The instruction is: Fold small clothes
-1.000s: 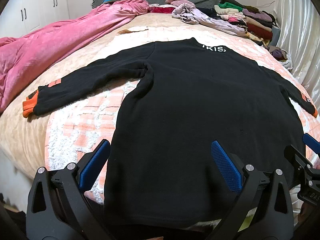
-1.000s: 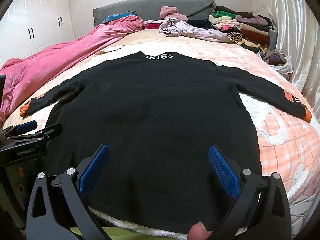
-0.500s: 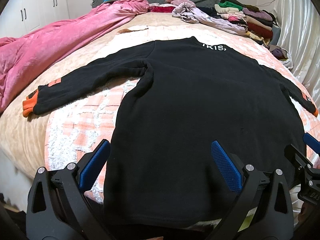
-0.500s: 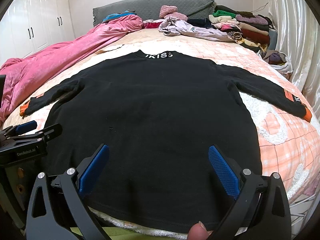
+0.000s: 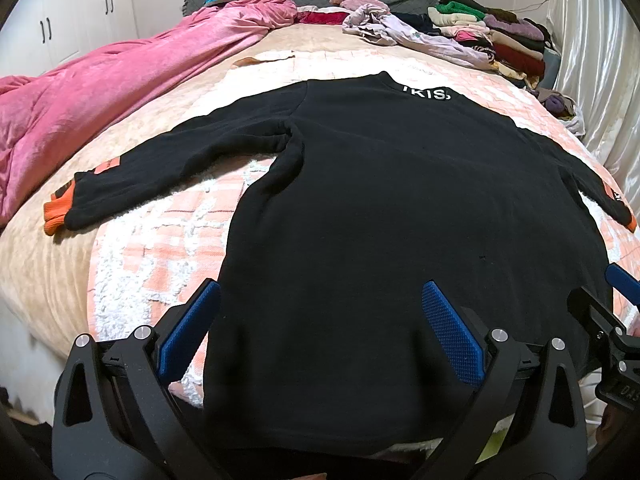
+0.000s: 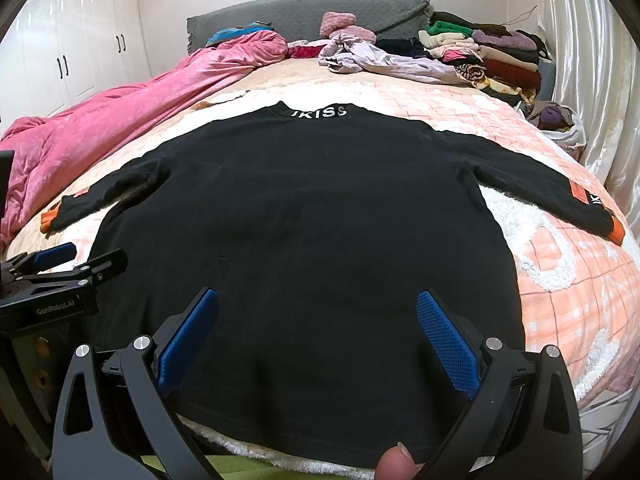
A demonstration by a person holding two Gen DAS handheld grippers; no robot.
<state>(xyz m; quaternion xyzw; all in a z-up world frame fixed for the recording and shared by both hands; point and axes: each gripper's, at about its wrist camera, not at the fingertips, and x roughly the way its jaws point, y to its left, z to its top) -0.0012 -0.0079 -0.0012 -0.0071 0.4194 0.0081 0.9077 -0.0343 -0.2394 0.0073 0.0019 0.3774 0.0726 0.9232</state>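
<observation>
Both wrist views sit low at the foot of the bed (image 5: pixel 48 272), close over the hem of the black sweater (image 5: pixel 400 208), facing the grey headboard (image 6: pixel 304 12). The left one looks from further left — the right one seems more centred. They share the sweater, the pink quilt (image 6: pixel 120 116) and each other's fingers (image 6: pixel 52 256).

My fingers (image 6: pixel 188 340) stand wide apart over the black sweater's (image 6: pixel 312 240) hem, nothing between them. Bare bed (image 6: pixel 560 272) lies at the frame's right, passable beneath the spread sleeve. My other gripper (image 6: pixel 64 264) crowds the left edge. A pink quilt (image 6: pixel 120 120) walls the upper left; clothes piles (image 6: pixel 480 56) block the top.
</observation>
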